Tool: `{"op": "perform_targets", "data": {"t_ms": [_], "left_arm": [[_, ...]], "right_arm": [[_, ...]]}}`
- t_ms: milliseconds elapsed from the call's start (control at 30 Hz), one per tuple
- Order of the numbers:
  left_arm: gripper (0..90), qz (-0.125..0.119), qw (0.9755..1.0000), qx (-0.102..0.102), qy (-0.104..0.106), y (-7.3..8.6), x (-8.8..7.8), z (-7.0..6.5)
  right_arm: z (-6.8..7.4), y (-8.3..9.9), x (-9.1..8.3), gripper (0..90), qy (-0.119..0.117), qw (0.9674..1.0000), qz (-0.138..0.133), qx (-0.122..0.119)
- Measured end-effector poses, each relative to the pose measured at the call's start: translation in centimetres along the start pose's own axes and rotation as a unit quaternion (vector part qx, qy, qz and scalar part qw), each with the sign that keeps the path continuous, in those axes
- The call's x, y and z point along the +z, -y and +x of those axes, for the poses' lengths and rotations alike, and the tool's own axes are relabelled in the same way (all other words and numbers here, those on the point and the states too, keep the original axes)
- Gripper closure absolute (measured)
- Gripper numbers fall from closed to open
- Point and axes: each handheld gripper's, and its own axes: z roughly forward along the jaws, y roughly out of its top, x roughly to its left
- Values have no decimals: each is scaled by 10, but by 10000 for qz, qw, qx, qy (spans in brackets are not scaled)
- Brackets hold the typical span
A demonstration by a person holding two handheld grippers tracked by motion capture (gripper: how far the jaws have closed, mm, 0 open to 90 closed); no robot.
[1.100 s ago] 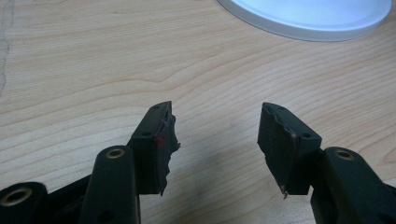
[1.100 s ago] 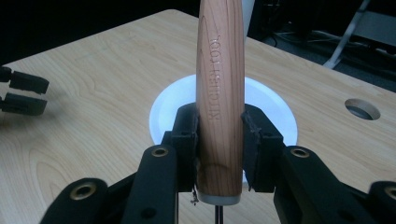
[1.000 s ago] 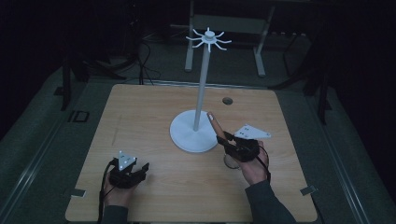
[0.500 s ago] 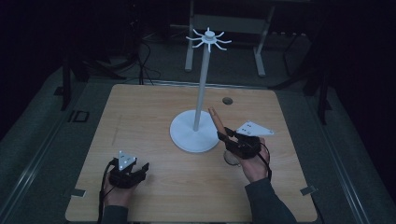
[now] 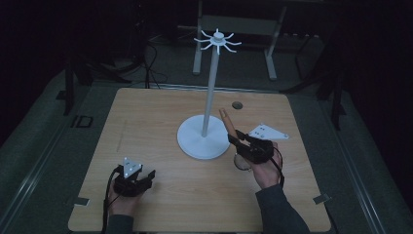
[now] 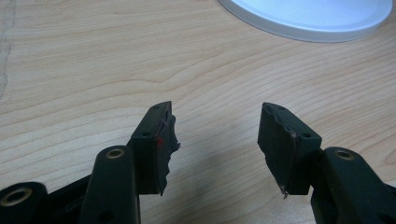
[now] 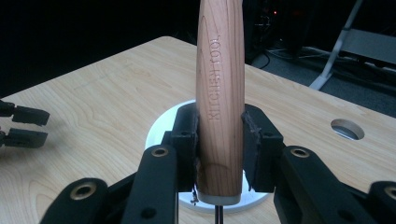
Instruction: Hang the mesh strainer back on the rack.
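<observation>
Resting low at the lower left of the high view, the left gripper (image 5: 146,176) sat on the table (image 5: 160,122) with its jaws spread wide and nothing between them. Further up, right of centre, the right gripper (image 5: 237,140) clamped a wooden handle (image 5: 227,120) stamped "KITCHEN TOOL", which had tipped more upright than a second before, its metal end hanging near the table. Beyond stood the white stand (image 5: 203,142), whose hooks (image 5: 217,41) it probably must reach.
</observation>
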Motion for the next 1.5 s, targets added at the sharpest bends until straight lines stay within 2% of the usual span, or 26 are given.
{"op": "perform_targets", "data": {"t_ms": [1500], "left_arm": [[456,12,10000,3,-1,-1,1,0]], "right_arm": [[-10,-29,-8,689,169,9991,-377,92]]}}
